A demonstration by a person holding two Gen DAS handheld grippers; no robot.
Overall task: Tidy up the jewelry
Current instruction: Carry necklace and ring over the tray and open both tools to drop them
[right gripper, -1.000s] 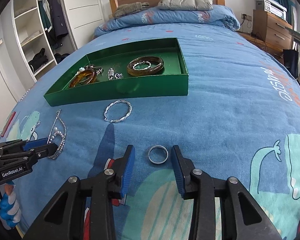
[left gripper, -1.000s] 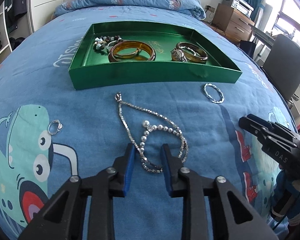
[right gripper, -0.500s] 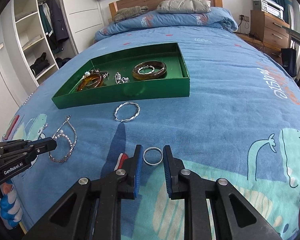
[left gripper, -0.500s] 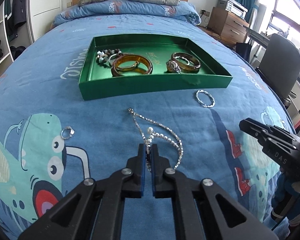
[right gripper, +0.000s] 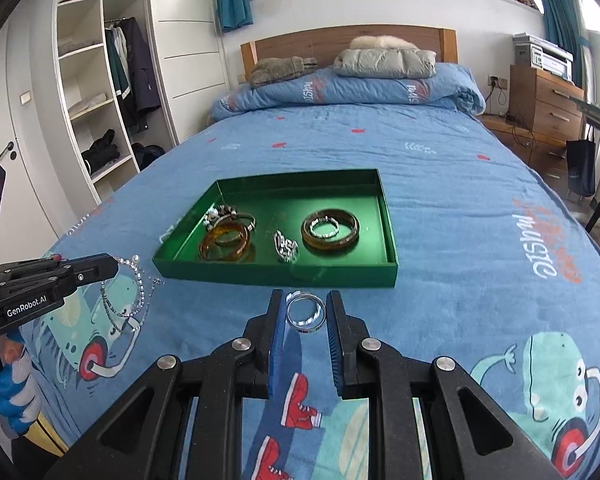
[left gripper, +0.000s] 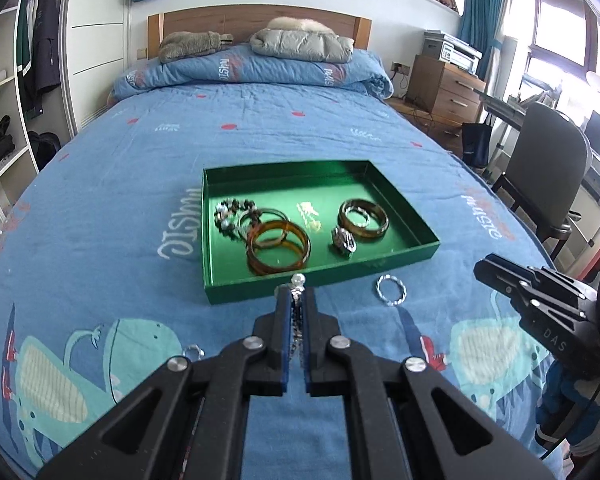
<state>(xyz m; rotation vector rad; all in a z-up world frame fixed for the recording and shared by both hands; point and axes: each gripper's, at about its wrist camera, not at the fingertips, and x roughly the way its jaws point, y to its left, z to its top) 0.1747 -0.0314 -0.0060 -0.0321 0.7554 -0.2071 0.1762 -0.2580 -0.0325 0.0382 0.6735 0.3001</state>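
Bed (left gripper: 100, 184): blue sheet with cartoon prints; everything else lies on it or hangs over it.
Tray (right gripper: 388, 224): one green tray, long axis running across the bed, open side up.
Tray contents: two amber bangles (left gripper: 278, 246), one left, one right; a thin bracelet lies inside each; one bead bracelet (left gripper: 230, 214) at far left; one small silver piece (left gripper: 343, 240) between the bangles.
Left gripper (left gripper: 296, 300): jaws pressed together on the necklace (right gripper: 128, 292), lifted off the sheet.
Necklace: one; hangs down from the tips in loops, long axis roughly vertical, a pearl showing above the tips.
Right gripper (right gripper: 305, 312): jaws clamped on the ring (right gripper: 306, 312), just before the tray's near wall.
Ring: one silver band, held by its edges, opening facing the camera, tilted slightly.
Twisted bangle (left gripper: 391, 289): one, flat on the sheet just before the tray's right near corner.
Small ring (left gripper: 192, 351): one, on the sheet left of the left gripper.
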